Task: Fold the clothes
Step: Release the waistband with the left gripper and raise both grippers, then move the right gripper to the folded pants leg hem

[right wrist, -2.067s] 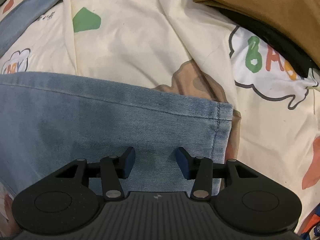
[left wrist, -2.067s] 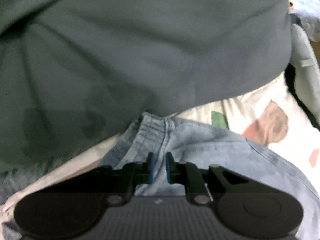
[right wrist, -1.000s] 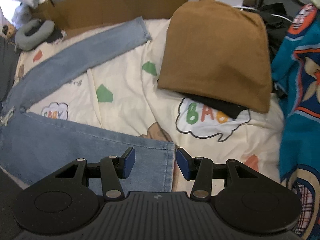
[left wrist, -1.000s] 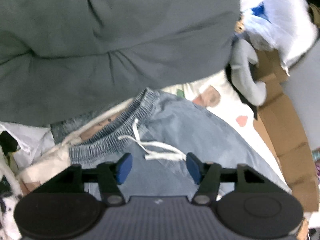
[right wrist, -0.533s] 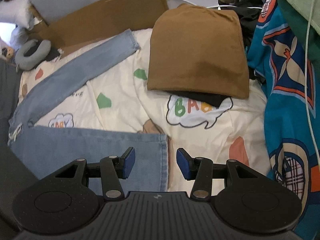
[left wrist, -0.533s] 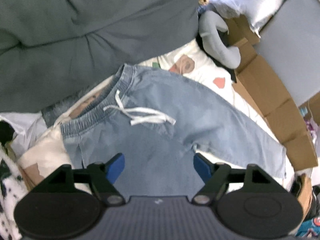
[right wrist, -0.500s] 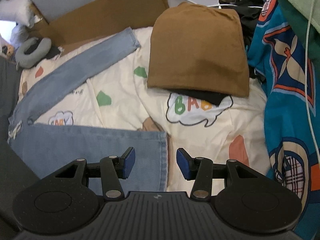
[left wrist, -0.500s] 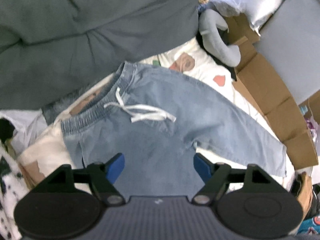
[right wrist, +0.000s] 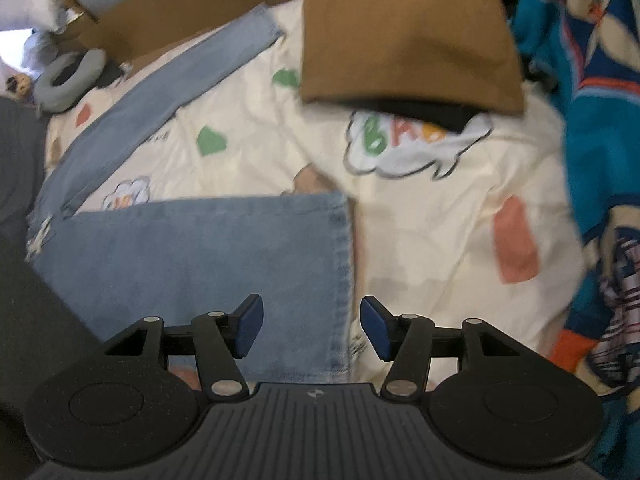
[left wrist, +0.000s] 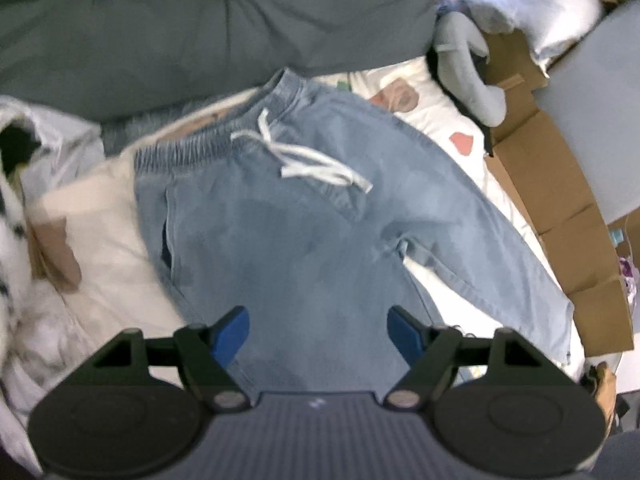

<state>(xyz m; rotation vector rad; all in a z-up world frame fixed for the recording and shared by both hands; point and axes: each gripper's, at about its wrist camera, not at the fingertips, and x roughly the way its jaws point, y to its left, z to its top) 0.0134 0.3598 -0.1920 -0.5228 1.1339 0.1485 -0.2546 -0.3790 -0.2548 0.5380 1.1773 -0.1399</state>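
Note:
Light blue jeans (left wrist: 304, 224) with an elastic waistband and a white drawstring (left wrist: 304, 160) lie spread flat on a cream printed sheet (right wrist: 432, 216), legs apart. My left gripper (left wrist: 318, 334) hovers open above the near leg, below the waistband, nothing between its blue pads. In the right wrist view the near leg's hem (right wrist: 340, 280) lies just ahead; the far leg (right wrist: 168, 92) runs up to the left. My right gripper (right wrist: 311, 328) hangs over that hem's corner, its jaws opening, not pressing on the cloth.
A folded brown garment (right wrist: 408, 36) on a black one lies at the sheet's far side. A teal patterned cloth (right wrist: 600, 120) is on the right. Cardboard (left wrist: 560, 208), a grey neck pillow (left wrist: 468, 72) and a dark grey garment (left wrist: 200, 20) border the jeans.
Both grippers have pulled back from the jeans, so more of them shows. The left one let go of the waistband about two seconds ago and opened wide. The right one's jaws have widened.

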